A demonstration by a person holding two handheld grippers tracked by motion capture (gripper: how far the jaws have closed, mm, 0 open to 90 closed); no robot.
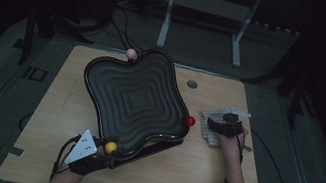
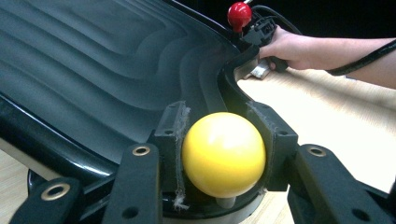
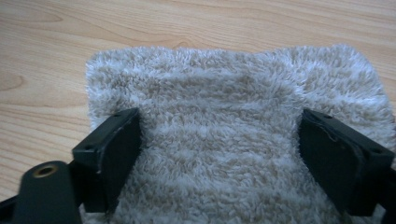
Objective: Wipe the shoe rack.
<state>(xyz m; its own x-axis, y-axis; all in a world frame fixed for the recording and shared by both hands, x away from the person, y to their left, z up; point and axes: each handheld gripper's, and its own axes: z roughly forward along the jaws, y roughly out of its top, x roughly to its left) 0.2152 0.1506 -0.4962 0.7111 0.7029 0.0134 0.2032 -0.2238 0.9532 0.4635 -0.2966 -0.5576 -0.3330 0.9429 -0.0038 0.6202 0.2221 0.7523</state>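
Looking down from the high view, I saw a black tray (image 1: 136, 99) with a wavy outline and stepped ridges ringing toward its centre, lying tilted on the wooden tabletop (image 1: 186, 177). Round knobs stood at its corners: a yellow knob (image 1: 111, 147) at the near corner, a red knob (image 1: 190, 121) at the right corner and a pink knob (image 1: 131, 54) at the far corner. The tray's surface looked glossy and dark, with a raised rim all round.

My left tool (image 1: 98, 153) sat at the near left of the tabletop, the forearm coming in from the near edge. In the left gripper view its jaws were partly closed around the yellow knob (image 2: 223, 154), with the padded faces pressed against both sides of the ball and the tray (image 2: 93, 70) stretching away beyond it.

A fluffy beige-and-white striped cloth (image 1: 213, 126) lay on the right of the tabletop, just beside the tray's red knob. My right tool (image 1: 224, 126) was above it, the hand (image 1: 232, 143) reaching from the near right with its cable trailing back along the arm. In the right gripper view the jaws stood wide apart, one at each side of the cloth (image 3: 233, 154), their tips down against the pile, and nothing was gripped between them.
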